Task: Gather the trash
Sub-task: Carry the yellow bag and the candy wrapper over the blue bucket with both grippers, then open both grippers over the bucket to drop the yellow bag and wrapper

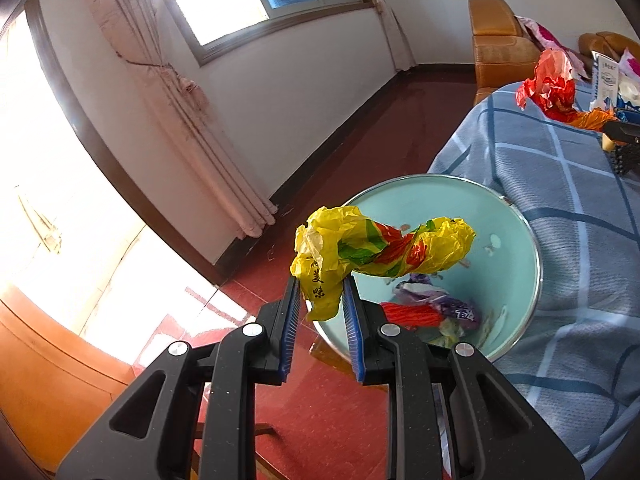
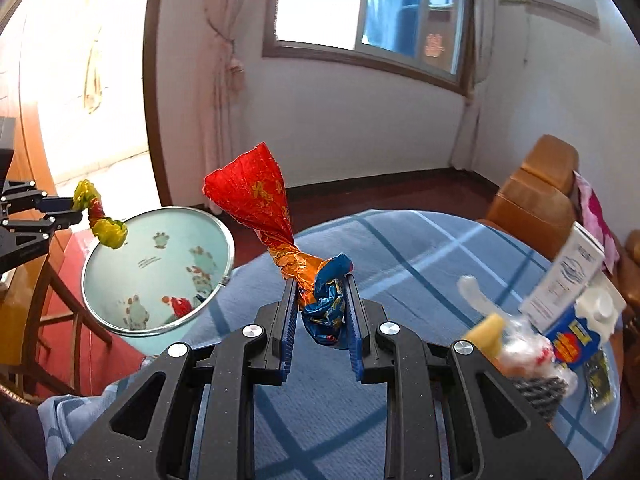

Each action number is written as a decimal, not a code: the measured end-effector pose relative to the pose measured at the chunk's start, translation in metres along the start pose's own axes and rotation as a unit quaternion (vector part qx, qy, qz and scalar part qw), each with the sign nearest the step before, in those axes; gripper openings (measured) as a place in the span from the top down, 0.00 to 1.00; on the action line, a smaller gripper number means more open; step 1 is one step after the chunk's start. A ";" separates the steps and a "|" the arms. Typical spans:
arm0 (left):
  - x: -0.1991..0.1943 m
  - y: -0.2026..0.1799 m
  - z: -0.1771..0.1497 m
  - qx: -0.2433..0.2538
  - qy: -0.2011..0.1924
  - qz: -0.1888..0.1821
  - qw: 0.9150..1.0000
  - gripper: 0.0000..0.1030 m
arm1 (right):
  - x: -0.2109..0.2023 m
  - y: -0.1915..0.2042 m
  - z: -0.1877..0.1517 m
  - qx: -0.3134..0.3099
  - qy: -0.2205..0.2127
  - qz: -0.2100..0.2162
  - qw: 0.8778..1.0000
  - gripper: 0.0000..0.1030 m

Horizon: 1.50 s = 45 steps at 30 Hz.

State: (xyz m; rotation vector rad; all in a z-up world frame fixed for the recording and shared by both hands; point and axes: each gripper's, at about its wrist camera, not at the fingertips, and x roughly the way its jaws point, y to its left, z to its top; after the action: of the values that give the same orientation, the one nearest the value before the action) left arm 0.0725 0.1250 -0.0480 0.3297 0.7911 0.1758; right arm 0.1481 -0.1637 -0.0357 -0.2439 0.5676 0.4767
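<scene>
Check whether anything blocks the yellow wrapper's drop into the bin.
Nothing visible does. The left gripper holds the yellow wrapper over the bin's open mouth; only trash lies at the bottom.

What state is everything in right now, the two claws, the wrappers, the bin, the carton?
Left gripper: shut on the yellow wrapper.
Yellow wrapper: crumpled, twisted, held over the bin's mouth.
Right gripper: shut on the red and blue wrapper.
Red and blue wrapper: twisted, held above the table.
Bin: open, some trash already inside.
Milk carton: on the table, cap on.
Table: covered by a blue checked cloth.
</scene>
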 end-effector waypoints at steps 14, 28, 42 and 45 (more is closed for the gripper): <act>0.003 0.010 -0.008 -0.007 0.005 0.015 1.000 0.79 | 0.021 0.035 0.005 -0.048 0.008 0.031 0.998 0.78; 0.005 0.009 -0.008 -0.011 0.006 0.015 1.000 0.79 | 0.026 0.052 0.008 -0.072 0.013 0.048 0.996 0.77; 0.005 0.008 -0.009 -0.011 0.007 0.013 1.000 0.78 | 0.026 0.054 0.009 -0.076 0.013 0.053 0.996 0.77; 0.005 0.007 -0.009 -0.011 0.007 0.011 1.000 0.77 | 0.027 0.057 0.009 -0.078 0.015 0.058 0.995 0.77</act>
State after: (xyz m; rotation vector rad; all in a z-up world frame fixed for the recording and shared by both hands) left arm 0.0691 0.1352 -0.0547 0.3177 0.7992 0.2077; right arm 0.1439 -0.1017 -0.0491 -0.3693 0.5764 0.6319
